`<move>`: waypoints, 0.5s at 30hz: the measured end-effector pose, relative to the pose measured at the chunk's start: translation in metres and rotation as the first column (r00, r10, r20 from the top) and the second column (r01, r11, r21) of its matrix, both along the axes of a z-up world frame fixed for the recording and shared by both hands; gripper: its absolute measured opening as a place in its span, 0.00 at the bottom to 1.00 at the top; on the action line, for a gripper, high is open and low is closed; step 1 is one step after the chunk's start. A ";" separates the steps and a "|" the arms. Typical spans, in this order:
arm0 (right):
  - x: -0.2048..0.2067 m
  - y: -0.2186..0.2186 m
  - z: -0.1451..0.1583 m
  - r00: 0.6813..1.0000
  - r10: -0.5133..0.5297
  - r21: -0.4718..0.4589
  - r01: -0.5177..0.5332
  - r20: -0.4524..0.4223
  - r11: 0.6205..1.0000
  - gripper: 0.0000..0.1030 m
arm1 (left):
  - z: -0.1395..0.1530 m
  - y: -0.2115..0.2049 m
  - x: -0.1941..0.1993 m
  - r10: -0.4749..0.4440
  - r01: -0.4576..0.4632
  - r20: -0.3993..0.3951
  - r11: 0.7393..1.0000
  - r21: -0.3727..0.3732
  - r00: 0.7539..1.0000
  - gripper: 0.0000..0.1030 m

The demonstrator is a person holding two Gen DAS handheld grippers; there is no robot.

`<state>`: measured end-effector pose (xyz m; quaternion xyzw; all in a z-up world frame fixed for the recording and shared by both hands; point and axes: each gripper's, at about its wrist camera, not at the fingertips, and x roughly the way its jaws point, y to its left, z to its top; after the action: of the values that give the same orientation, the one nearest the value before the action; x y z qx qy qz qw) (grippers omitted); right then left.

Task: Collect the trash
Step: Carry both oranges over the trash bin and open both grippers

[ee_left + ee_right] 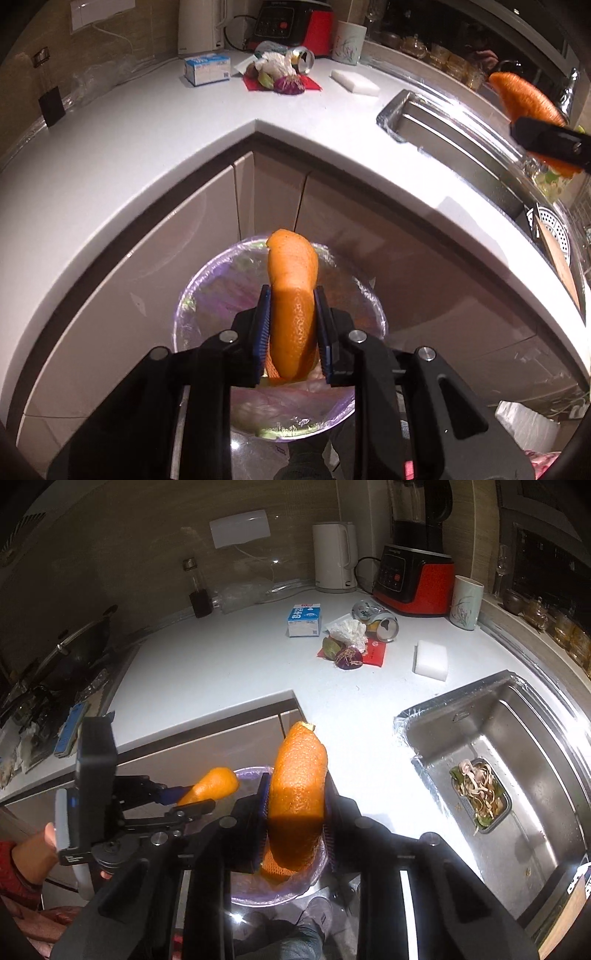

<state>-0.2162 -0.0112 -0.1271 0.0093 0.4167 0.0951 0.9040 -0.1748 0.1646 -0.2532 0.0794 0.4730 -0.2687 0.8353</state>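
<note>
My left gripper (291, 321) is shut on a piece of orange peel (293, 291) and holds it above a round bin lined with a purple bag (207, 295). My right gripper (295, 808) is shut on another piece of orange peel (297, 775), also above the bin (314, 871). The left gripper with its peel (216, 784) shows at the left of the right wrist view. The right gripper's peel (524, 96) shows at the far right of the left wrist view. A pile of trash (351, 642) with a crushed can (384, 626), crumpled tissue and a red wrapper lies on the white counter (221, 672).
A blue-white carton (304, 620), white sponge (430, 661), kettle (334, 561), red blender (413, 579) and mug (465, 603) stand on the counter. A steel sink (517, 738) at right holds a strainer with food scraps (478, 792). A stove with a pan (74, 646) is at left.
</note>
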 end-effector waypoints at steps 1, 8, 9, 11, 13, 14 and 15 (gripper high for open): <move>-0.003 0.000 -0.001 1.000 -0.011 -0.002 0.011 -0.004 1.000 0.25 | -0.012 -0.001 0.000 -0.007 0.007 -0.015 1.000 0.006 1.000 0.22; -0.018 0.008 -0.005 0.999 -0.044 -0.024 0.044 -0.020 0.999 0.25 | -0.065 -0.007 0.001 -0.051 0.056 -0.080 0.997 0.062 0.995 0.29; -0.019 0.009 -0.006 0.999 -0.048 -0.023 0.047 -0.022 0.999 0.25 | -0.068 -0.007 0.001 -0.056 0.062 -0.092 0.996 0.062 0.994 0.32; -0.019 0.011 -0.008 0.998 -0.052 -0.025 0.051 -0.027 0.998 0.25 | -0.071 -0.008 0.003 -0.055 0.061 -0.097 0.996 0.058 0.994 0.45; -0.019 0.013 -0.010 0.998 -0.053 -0.025 0.052 -0.031 0.998 0.25 | -0.068 -0.010 0.004 -0.058 0.063 -0.095 0.997 0.047 0.994 0.53; -0.019 0.014 -0.011 0.998 -0.052 -0.024 0.051 -0.033 0.998 0.25 | -0.066 -0.010 0.005 -0.061 0.065 -0.092 0.997 0.043 0.994 0.56; -0.018 0.016 -0.012 0.998 -0.051 -0.025 0.050 -0.036 0.998 0.25 | -0.063 -0.011 0.006 -0.063 0.067 -0.086 0.997 0.041 0.994 0.58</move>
<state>-0.2342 0.0045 -0.1388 0.0106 0.4337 0.0671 0.8985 -0.1690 0.1536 -0.3167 0.1013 0.5109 -0.2884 0.8035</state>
